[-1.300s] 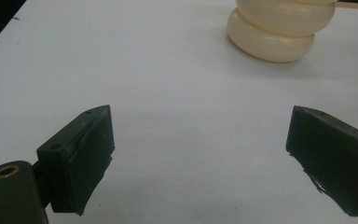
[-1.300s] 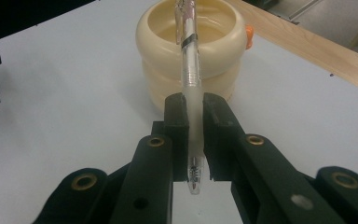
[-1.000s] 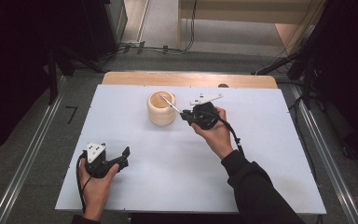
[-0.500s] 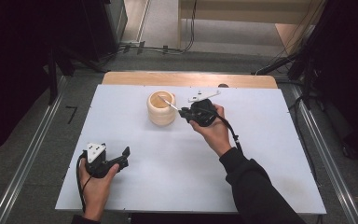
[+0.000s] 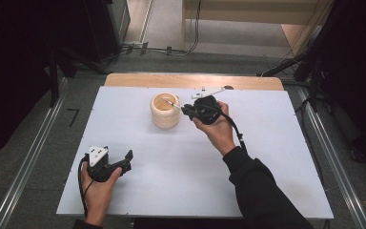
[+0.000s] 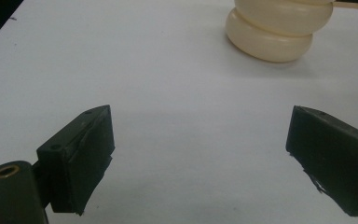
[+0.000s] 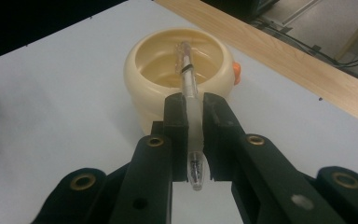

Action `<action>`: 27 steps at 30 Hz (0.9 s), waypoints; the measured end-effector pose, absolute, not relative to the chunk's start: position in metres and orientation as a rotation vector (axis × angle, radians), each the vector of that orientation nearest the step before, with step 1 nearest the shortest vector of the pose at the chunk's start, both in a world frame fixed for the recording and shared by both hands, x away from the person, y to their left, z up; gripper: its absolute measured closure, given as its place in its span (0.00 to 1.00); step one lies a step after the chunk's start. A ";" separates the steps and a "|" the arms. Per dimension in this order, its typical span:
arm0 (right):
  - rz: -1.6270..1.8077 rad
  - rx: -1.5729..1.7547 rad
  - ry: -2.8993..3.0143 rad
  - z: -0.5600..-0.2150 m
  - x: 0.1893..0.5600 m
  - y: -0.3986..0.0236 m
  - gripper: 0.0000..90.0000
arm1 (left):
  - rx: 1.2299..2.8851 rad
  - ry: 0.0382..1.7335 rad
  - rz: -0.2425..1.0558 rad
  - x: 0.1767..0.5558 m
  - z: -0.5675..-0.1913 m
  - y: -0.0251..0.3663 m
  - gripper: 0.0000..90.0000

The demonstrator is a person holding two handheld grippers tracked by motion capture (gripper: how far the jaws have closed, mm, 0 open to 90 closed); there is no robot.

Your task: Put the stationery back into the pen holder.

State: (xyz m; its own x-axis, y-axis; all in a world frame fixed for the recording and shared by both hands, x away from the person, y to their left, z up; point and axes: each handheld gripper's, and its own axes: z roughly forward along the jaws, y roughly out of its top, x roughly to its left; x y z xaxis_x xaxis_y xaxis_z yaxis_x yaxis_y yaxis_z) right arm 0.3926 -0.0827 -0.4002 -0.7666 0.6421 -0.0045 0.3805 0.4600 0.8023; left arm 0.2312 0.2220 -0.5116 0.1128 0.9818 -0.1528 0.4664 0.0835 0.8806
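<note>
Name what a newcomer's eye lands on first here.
First, the right hand-held gripper, shut on a clear pen whose far end reaches over the mouth of a cream ribbed cup at the far middle of the white table. Next, the left hand-held gripper, jaws wide open and empty, near the table's front left.

White table top (image 5: 181, 181), wooden strip (image 5: 193, 80) along far edge. Cream ribbed bowl (image 5: 165, 110) standing on white surface, far-centre.
</note>
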 end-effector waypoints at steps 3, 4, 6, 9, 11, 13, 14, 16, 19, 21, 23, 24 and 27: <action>1.208 0.866 2.401 -0.397 0.394 -0.081 0.87 | 1.515 1.482 0.743 0.231 -0.511 0.222 0.09; 1.210 0.869 2.400 -0.396 0.395 -0.080 0.87 | 1.515 1.482 0.743 0.231 -0.511 0.222 0.09; 1.210 0.862 2.404 -0.394 0.396 -0.079 0.87 | 1.513 1.481 0.743 0.231 -0.511 0.222 0.09; 1.204 0.855 2.408 -0.392 0.395 -0.077 0.87 | 1.512 1.485 0.743 0.231 -0.511 0.222 0.09; 1.193 0.853 2.416 -0.392 0.395 -0.077 0.87 | 1.512 1.484 0.742 0.231 -0.512 0.222 0.09; 1.186 0.854 2.418 -0.391 0.395 -0.077 0.87 | 1.516 1.480 0.739 0.231 -0.512 0.222 0.09; 1.188 0.848 2.420 -0.391 0.396 -0.077 0.87 | 1.518 1.479 0.739 0.231 -0.511 0.222 0.09; 1.181 0.850 2.419 -0.390 0.396 -0.076 0.87 | 1.514 1.478 0.740 0.231 -0.511 0.221 0.09; 1.178 0.843 2.423 -0.389 0.398 -0.074 0.87 | 1.515 1.479 0.740 0.231 -0.512 0.222 0.09; 1.175 0.843 2.424 -0.388 0.398 -0.073 0.87 | 1.512 1.480 0.741 0.231 -0.511 0.222 0.09; 1.175 0.845 2.427 -0.387 0.399 -0.071 0.87 | 1.512 1.480 0.742 0.231 -0.511 0.222 0.09; 1.171 0.851 2.425 -0.387 0.399 -0.070 0.87 | 1.512 1.479 0.741 0.231 -0.511 0.222 0.09; 1.167 0.847 2.428 -0.386 0.401 -0.069 0.87 | 1.511 1.477 0.739 0.231 -0.511 0.222 0.09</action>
State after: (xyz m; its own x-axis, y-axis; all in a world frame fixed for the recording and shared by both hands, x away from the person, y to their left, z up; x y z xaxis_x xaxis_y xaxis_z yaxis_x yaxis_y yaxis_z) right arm 0.4011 -0.0687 -0.3864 -0.7745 0.6321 -0.0266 0.3740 0.4913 0.7866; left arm 0.2310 0.2215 -0.5111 0.1187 0.9804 -0.1569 0.4616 0.0854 0.8830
